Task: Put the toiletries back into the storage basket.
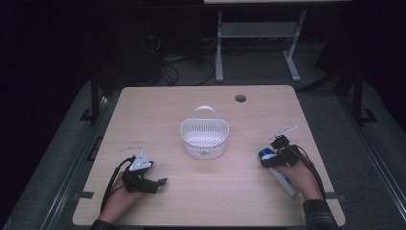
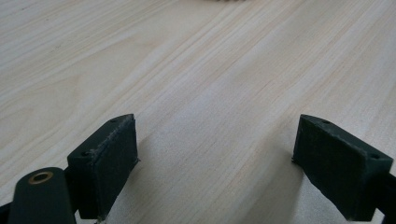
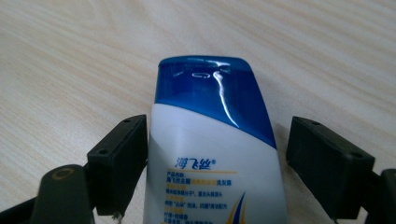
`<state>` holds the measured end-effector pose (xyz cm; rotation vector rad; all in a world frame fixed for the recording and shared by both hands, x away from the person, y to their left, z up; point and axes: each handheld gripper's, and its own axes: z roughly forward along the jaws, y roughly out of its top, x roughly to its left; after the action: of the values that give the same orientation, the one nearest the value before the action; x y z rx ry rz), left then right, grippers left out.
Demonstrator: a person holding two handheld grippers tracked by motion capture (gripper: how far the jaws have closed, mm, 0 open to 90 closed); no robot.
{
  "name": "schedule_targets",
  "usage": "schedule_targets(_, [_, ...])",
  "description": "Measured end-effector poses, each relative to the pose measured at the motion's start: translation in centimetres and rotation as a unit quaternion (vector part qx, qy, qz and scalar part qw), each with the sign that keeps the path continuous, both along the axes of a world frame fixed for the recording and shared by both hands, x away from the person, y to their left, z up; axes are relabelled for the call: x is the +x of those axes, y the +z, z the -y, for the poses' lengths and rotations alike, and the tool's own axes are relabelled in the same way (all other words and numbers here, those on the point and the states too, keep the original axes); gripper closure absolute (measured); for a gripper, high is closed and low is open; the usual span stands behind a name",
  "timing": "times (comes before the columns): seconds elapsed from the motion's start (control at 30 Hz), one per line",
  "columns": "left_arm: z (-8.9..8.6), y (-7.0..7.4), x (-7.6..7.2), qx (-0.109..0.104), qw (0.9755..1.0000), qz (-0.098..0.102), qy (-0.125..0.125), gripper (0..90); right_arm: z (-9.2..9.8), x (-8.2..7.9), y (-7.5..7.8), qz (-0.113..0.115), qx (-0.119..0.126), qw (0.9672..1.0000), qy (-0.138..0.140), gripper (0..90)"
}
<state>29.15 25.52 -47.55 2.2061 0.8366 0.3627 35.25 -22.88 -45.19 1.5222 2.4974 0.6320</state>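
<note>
A white shampoo bottle [image 3: 212,154] with a blue cap [image 3: 205,86] lies on the wooden table [image 1: 158,110] at the right, cap pointing toward the middle. My right gripper [image 3: 219,135] is open around its upper body: the left jaw touches the bottle, the right jaw stands a little off it. In the high view the bottle [image 1: 283,180] runs under the person's right hand, with the right gripper [image 1: 274,157] at its cap end. My left gripper [image 1: 155,184] rests low at the front left, open [image 2: 217,140] with bare tabletop between its fingers.
A white slotted plastic basket [image 1: 204,125] with a handle stands in the middle of the table, with nothing in it. A round cable hole [image 1: 240,98] is near the far edge. Beyond the table are a metal desk frame [image 1: 256,43] and floor cables.
</note>
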Motion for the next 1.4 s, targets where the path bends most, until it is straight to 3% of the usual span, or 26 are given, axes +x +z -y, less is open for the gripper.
schedule_targets(0.23, [0.0,0.0,0.0,0.0,1.0,0.0,0.0,12.7,-0.3,-0.1,0.0,-0.001,-0.022,0.9998,-0.002,25.1])
schedule_targets(0.33, [0.0,0.0,0.0,0.0,1.0,0.0,-0.001,12.7,-0.5,-0.2,0.0,0.007,-0.032,0.9994,0.006,33.3])
schedule_targets(0.77, [0.0,0.0,0.0,0.0,1.0,0.0,-0.001,12.7,-0.6,-0.2,0.2,0.007,-0.034,0.9993,0.017,35.0])
schedule_targets(1.1, [0.0,0.0,0.0,0.0,1.0,0.0,-0.001,12.7,0.4,-0.8,1.4,0.043,-0.003,0.9991,0.003,35.2])
schedule_targets(1.2, [0.0,0.0,0.0,0.0,1.0,0.0,-0.001,12.7,0.8,-1.1,2.0,0.056,0.014,0.9983,-0.003,35.2])
schedule_targets(1.4, [-0.1,0.0,0.0,0.0,1.0,0.0,-0.002,12.7,1.3,-1.6,2.8,0.077,0.026,0.9966,-0.007,35.3])
